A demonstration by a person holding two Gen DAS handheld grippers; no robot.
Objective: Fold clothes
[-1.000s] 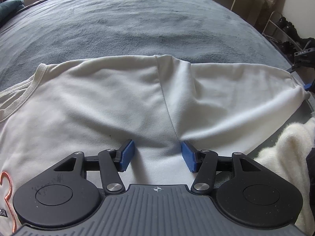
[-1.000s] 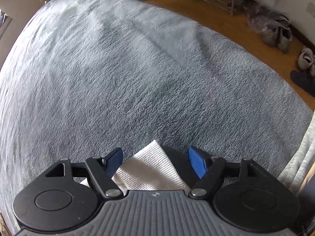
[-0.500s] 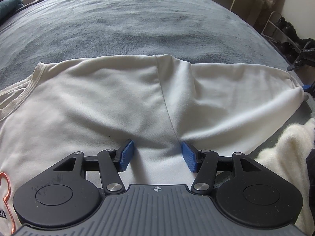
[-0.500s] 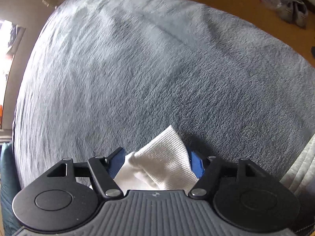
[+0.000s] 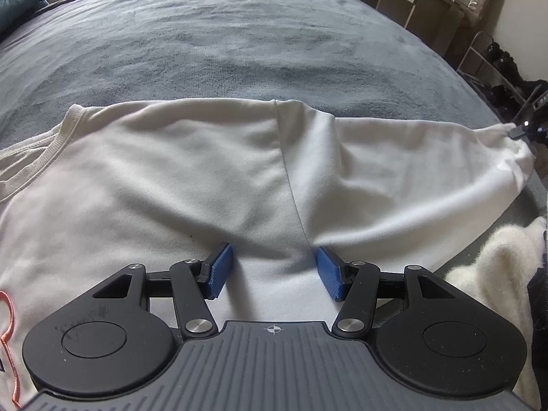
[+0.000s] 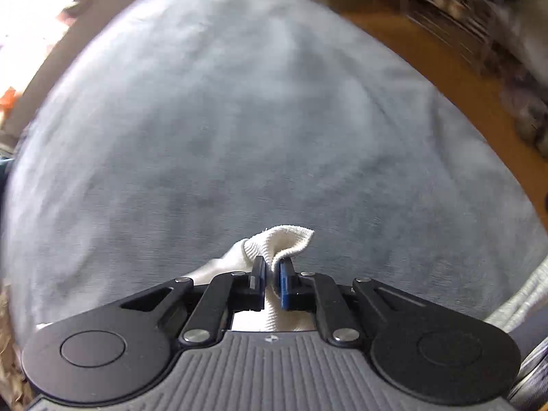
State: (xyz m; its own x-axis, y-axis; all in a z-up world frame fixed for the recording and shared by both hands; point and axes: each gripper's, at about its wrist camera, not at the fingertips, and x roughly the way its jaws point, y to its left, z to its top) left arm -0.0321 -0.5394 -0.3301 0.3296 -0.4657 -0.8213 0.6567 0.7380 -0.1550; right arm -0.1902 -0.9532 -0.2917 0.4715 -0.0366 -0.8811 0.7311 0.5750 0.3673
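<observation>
Left wrist view: your plush grey blanket (image 5: 239, 41) fills the bed, with a smooth white sweatshirt (image 5: 178, 171) laid flat across it, its ribbed collar at the left, its sleeve reaching right. A fluffy cream garment (image 5: 496, 257) sits beside it. Your left gripper (image 5: 270, 270) rests on the sweatshirt, jaws apart, clamping nothing. Your right gripper (image 6: 272, 275) is closing, pinching the ribbed cuff (image 6: 287, 239) above the blanket.

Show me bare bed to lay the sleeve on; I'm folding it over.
Free: the grey fleece blanket beyond the white sweatshirt's shoulder edge, up to the teal pillow. Crowded: the right side, where a fluffy cream garment lies beside the sleeve.
</observation>
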